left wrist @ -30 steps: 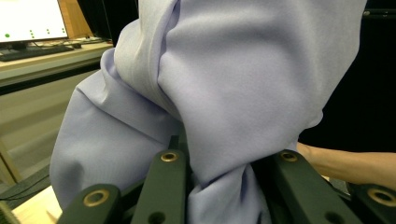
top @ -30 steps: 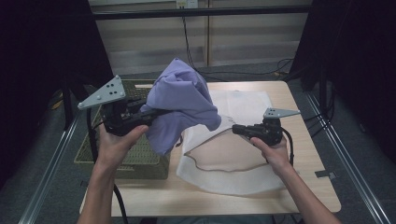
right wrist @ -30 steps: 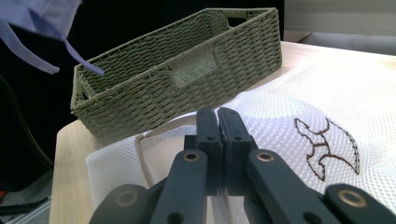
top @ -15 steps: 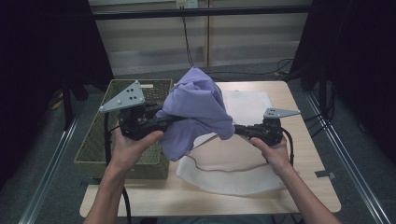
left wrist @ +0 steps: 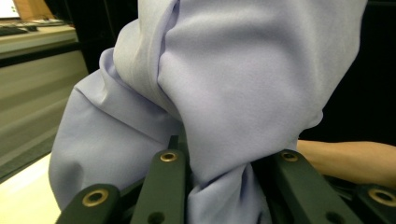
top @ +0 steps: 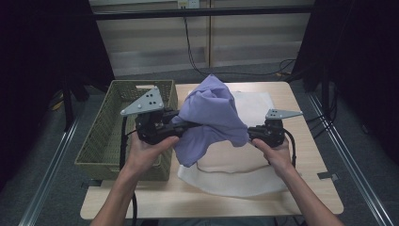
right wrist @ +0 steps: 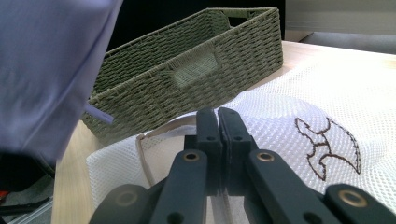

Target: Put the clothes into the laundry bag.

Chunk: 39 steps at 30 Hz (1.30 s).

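A lavender cloth [top: 211, 117] hangs bunched in the air above the table's middle. My left gripper [top: 187, 126] is shut on it: in the left gripper view the fabric [left wrist: 233, 84] is squeezed between the two black jaws [left wrist: 226, 163]. Under the cloth lies a white mesh bag [top: 235, 179] with a brown stitched emblem [right wrist: 327, 140]. My right gripper [top: 250, 133] sits at the bag's upper edge, right beside the hanging cloth. Its jaws [right wrist: 217, 116] are pressed together on the mesh near the beige trim. The cloth [right wrist: 42, 70] hangs at the left of the right gripper view.
A green woven basket [top: 101, 141] stands on the left part of the wooden table [top: 310, 141], its handle wall [right wrist: 187, 79] close to the bag. Dark curtains flank the table and a cable hangs at the back wall.
My left gripper has carried the lavender cloth to the right and slightly down, from beside the basket to over the mesh bag. The right gripper has stayed put.
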{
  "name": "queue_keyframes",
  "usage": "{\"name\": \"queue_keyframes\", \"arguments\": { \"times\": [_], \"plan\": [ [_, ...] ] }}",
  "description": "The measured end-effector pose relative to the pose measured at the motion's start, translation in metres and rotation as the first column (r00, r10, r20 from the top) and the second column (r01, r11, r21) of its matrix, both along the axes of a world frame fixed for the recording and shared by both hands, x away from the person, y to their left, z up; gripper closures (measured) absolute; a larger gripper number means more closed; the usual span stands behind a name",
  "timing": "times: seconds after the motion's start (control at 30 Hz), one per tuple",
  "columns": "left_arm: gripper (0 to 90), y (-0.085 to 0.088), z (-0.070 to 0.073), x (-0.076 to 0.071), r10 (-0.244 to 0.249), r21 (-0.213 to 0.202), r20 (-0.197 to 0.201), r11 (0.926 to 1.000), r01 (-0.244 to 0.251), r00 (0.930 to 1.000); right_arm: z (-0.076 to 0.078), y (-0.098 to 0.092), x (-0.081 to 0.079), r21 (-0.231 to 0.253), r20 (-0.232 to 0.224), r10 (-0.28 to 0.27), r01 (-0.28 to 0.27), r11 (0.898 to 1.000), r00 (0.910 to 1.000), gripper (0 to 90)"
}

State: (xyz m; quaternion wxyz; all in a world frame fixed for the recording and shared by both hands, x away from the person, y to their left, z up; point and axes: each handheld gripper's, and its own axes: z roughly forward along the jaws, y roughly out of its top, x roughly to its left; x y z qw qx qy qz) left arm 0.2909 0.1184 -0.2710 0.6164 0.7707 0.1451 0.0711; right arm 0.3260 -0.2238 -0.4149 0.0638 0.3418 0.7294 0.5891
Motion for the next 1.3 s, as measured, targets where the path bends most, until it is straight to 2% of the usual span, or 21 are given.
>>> {"name": "queue_keyframes", "arguments": {
  "times": [0.23, 0.4, 0.63, 0.73, 0.87, 1.3],
  "plan": [
    [74.5, -0.011, -0.018, 0.01, -0.032, 0.013, -0.04, 0.9994, 0.032, 0.9987, 0.001, -0.001, 0.0, -0.002, 0.0, -0.004, 0.004, 1.0, 1.0, 88.1],
    [74.4, -0.017, -0.03, 0.015, -0.023, 0.039, -0.057, 0.9989, 0.025, 0.9981, 0.001, -0.001, 0.0, 0.0, 0.002, -0.006, 0.006, 1.0, 1.0, 87.9],
    [74.4, -0.026, -0.047, 0.02, -0.025, 0.044, -0.066, 0.9986, 0.028, 0.9975, 0.001, 0.0, -0.001, -0.003, 0.002, -0.003, 0.004, 1.0, 1.0, 87.8],
    [74.3, -0.029, -0.052, 0.021, -0.017, 0.061, -0.072, 0.9979, 0.021, 0.9973, 0.001, -0.001, -0.001, -0.003, 0.002, -0.004, 0.004, 1.0, 1.0, 87.8],
    [74.2, -0.033, -0.06, 0.024, -0.002, 0.112, -0.071, 0.9936, 0.01, 0.9975, 0.001, -0.001, -0.001, -0.003, 0.004, -0.007, 0.007, 1.0, 1.0, 87.8],
    [73.6, -0.048, -0.084, 0.028, -0.006, 0.164, -0.084, 0.9862, 0.019, 0.9965, 0.0, 0.0, -0.001, -0.006, 0.002, 0.0, 0.0, 1.0, 1.0, 87.8]
  ]
}}
